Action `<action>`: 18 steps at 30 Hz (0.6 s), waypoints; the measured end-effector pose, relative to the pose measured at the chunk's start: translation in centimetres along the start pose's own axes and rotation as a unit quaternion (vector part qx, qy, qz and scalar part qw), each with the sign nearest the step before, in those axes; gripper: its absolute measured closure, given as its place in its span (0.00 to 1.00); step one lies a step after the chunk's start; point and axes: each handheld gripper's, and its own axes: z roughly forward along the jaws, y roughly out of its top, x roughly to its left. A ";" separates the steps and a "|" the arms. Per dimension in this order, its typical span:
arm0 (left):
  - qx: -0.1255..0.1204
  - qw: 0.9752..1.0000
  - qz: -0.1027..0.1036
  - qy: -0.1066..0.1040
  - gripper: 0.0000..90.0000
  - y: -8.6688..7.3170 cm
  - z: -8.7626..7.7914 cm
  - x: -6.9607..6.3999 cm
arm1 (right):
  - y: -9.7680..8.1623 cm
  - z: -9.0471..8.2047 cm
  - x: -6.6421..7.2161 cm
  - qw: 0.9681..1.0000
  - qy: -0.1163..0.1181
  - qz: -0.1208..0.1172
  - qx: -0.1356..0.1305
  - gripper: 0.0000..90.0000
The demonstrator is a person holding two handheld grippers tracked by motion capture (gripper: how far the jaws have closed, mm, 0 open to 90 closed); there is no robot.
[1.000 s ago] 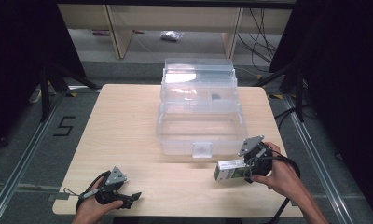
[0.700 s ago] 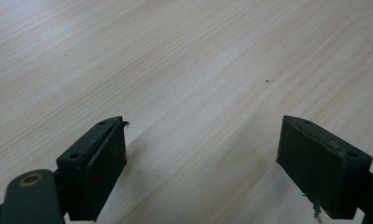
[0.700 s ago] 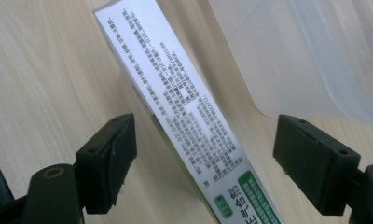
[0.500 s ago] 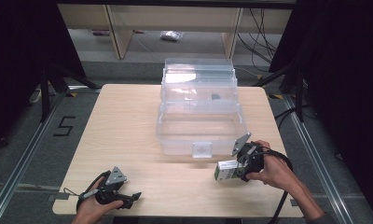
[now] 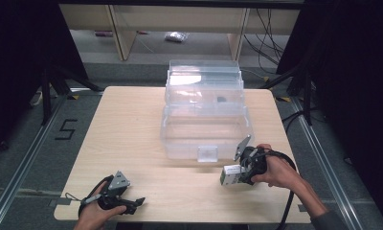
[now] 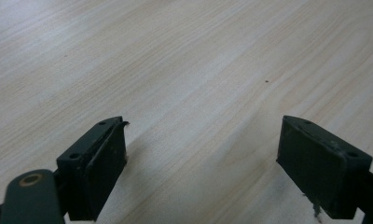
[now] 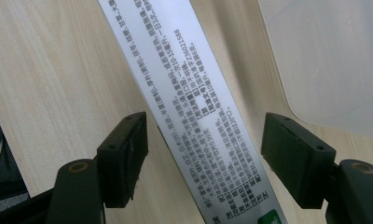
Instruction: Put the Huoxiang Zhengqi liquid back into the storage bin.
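Note:
A long white carton [image 7: 194, 102] printed with small black text lies on the wooden table [image 5: 132, 129] at the front right, also seen as the carton [image 5: 229, 175] in the high view. My right gripper [image 7: 205, 154] straddles it, one jaw on each long side. The jaws have just been closing around the carton, and a thin gap still shows on both sides, so the pads do not press on it. In the high view the right gripper [image 5: 237, 171] sits just in front of the clear box. My left gripper [image 6: 203, 154] rests open over bare wood; it is the left gripper [image 5: 136, 205] at the front left.
A clear plastic tiered storage box [image 5: 204, 115] stands mid-table, its front latch [image 5: 208, 153] facing me and its corner [image 7: 324, 60] close to the right jaw. A black cable [image 5: 290, 201] trails from the right hand. Dark stands and shelving ring the table.
The right hand has slid left and a little down over the carton, and its jaws have narrowed around it. The left hand and its gripper have stayed put.

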 end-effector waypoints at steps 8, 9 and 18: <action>0.002 1.000 0.002 0.000 0.17 0.0 0.0 0.0 | 0.2 0.3 -0.4 1.000 0.008 -0.014 0.016 0.46; 0.001 1.000 0.000 0.000 0.17 0.0 0.0 0.0 | 0.2 0.3 -0.5 1.000 0.010 -0.012 0.022 0.48; 0.002 1.000 0.003 0.000 0.17 0.0 -0.1 0.1 | 0.5 0.5 -0.8 0.998 0.026 -0.030 0.047 0.58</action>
